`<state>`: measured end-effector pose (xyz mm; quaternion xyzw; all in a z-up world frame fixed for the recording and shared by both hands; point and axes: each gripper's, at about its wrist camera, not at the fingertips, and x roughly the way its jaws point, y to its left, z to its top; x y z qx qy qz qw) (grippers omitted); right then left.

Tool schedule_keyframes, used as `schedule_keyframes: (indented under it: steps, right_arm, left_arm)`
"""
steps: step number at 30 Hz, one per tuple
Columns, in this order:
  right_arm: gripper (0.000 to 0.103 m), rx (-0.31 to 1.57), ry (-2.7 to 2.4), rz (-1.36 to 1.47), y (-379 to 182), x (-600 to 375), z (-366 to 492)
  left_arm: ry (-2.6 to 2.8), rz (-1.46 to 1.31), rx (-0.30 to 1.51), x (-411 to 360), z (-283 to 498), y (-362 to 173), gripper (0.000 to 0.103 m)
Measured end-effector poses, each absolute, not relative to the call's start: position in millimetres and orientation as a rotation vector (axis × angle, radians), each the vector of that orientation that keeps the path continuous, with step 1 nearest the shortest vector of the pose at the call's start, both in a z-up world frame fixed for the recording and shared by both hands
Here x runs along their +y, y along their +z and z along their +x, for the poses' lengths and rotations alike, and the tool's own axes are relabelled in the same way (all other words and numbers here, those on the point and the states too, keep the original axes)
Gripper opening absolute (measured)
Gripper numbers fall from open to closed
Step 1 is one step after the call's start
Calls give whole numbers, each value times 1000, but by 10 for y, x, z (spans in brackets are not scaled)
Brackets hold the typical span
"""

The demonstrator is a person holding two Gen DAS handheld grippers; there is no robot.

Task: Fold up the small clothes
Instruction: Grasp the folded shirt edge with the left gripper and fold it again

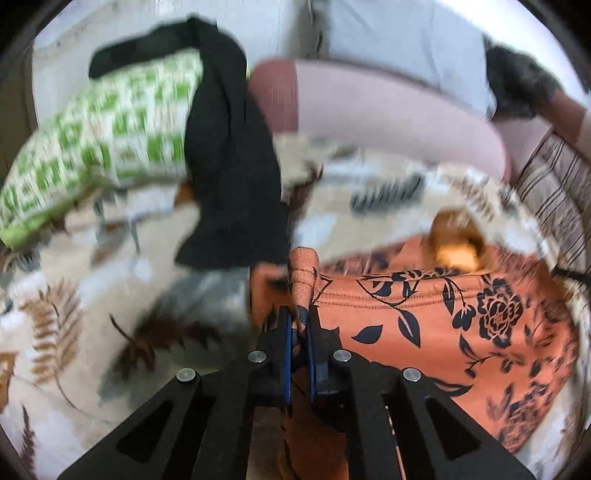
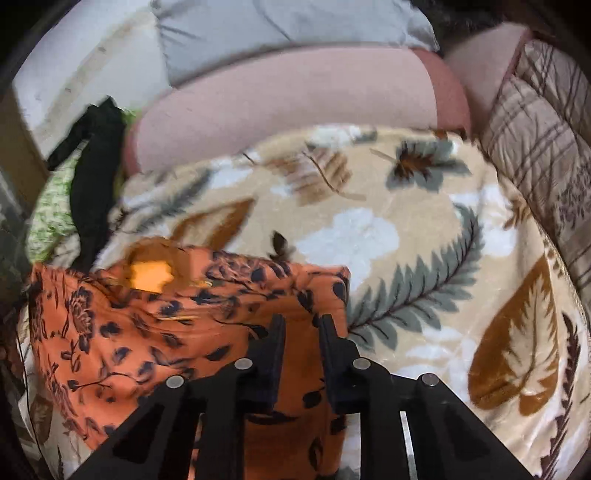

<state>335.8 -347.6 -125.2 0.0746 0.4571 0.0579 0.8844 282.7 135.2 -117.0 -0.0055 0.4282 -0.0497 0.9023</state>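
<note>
An orange garment with a dark floral print lies on a leaf-patterned blanket. My left gripper is shut on a bunched edge of the orange garment, which sticks up between the fingers. In the right wrist view the same orange garment lies at lower left, partly folded. My right gripper is over the garment's right part, its fingers a small gap apart with nothing seen between them. The views are blurred by motion.
A black garment and a green-and-white checked cloth lie at the back left. A pink bolster, a grey pillow and a brown striped quilt border the blanket.
</note>
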Motion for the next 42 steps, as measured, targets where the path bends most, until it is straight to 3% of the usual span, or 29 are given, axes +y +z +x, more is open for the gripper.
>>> schedule_keyframes:
  steps: [1,3,4,8,9,10,12,14,19,21,22,24,25,27,31,33,34,35,36,40,41,42]
  right_arm:
    - [30,943,107,175,-1262,-3512,3322]
    - [84,913,91,218,-1261,-3604,3241]
    - [85,889,91,229,-1253,-3634,3216]
    - [81,967,145,199,-1392,-3554,3407]
    - [48,1011,167,167,-1468,-3477,3488]
    - [23,1034,155,128,-1510,-3415,3518]
    - [8,1021,150,57,-1446,-3294,3513]
    - [8,959,145,-18,-1269,-3193,3422]
    - [7,799,79,-59,-828,-3248,3407]
    - [10,808,68,-18,-908,-3313,3543]
    - [14,868,89,0,-1108,-3328,3665]
    - [53,1073,63,-2,-1570,-3323,3842]
    - [54,1078,40,13,-1648,-3356,3807]
    - [61,978,40,87,-1488,-3443,3591]
    - [64,862,94,120,-1027,-3417,3124]
    - [65,852,234,160,-859,-3289,2897]
    - [70,852,300,179,-834,-3215,2809]
    - [83,872,369,199,-849,-3130,2755]
    - [86,919,443,224,-929,-3030,2730]
    - [86,1146,379,252,-1581,-2939,2912]
    - [81,1171,318,328,-1682,-3034,2942]
    - [81,1135,303,404,-1605,-3104,2908]
  left_arm:
    - [-96,-4,897,1343,2833,-1217,7]
    - [-95,-1,873,1333,2806,-1234,9]
    - [-92,-2,870,1335,2814,-1226,11]
    - [-90,-31,909,1394,2858,-1289,11]
    - [-94,-33,910,1400,2852,-1285,5]
    - [-93,-23,897,1394,2831,-1254,5]
    - [-79,27,838,1340,2726,-1125,4]
    - [-65,53,754,1303,2607,-921,4]
    - [-12,82,662,1326,2578,-734,5]
    - [35,65,771,1382,2835,-1020,15]
    - [48,52,870,1407,2980,-1216,21]
    - [56,42,986,1454,3117,-1501,32]
    - [57,42,956,1465,3074,-1467,33]
    - [49,48,874,1484,2894,-1244,50]
    - [7,46,747,1494,2344,-771,59]
    - [-38,4,736,1453,2056,-680,68]
    - [-71,-32,738,1426,1908,-673,69]
    - [-101,-76,750,1395,1792,-707,70]
    - [-125,-111,766,1380,1733,-762,73]
    - [-10,-79,1006,1340,1859,-1427,74]
    - [25,-126,1084,1433,1903,-1588,72]
    - [25,-191,1043,1517,1847,-1533,69]
